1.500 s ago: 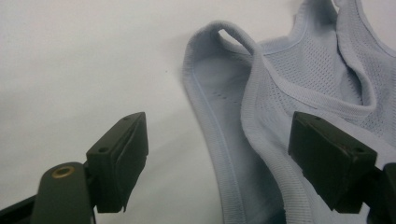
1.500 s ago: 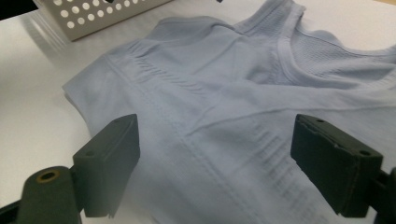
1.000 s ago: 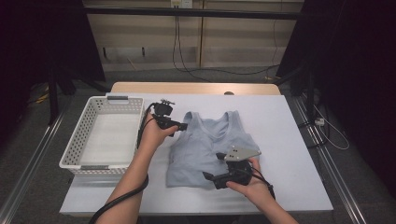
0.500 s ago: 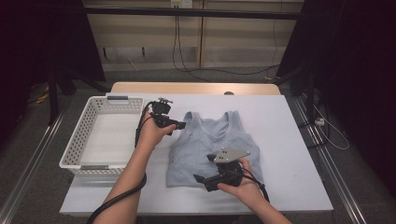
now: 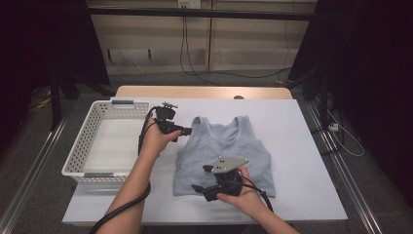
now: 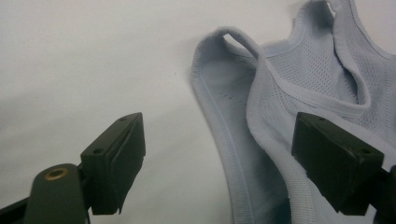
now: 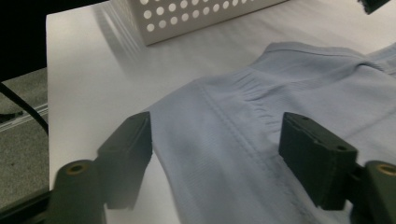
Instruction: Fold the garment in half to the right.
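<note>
A pale blue sleeveless top [image 5: 221,153] lies flat on the white table [image 5: 302,146], straps toward the far side. My left gripper [image 5: 189,130] is open at the top's left shoulder strap [image 6: 243,60]; its jaws straddle the strap edge, nothing pinched. My right gripper [image 5: 198,190] is open over the garment's near left hem corner [image 7: 187,121], jaws wide on either side of the cloth [image 7: 261,140]. In the right gripper view the fabric runs between the two black jaws.
A white perforated basket [image 5: 78,156] stands at the table's left, with its wall [image 7: 187,18] beyond the hem in the right gripper view. Bare table lies right of the top. Past the table's edge [image 7: 28,121] is grey floor.
My right gripper has slid left along the hem toward the near left corner of the top. The left gripper has stayed at the shoulder strap.
</note>
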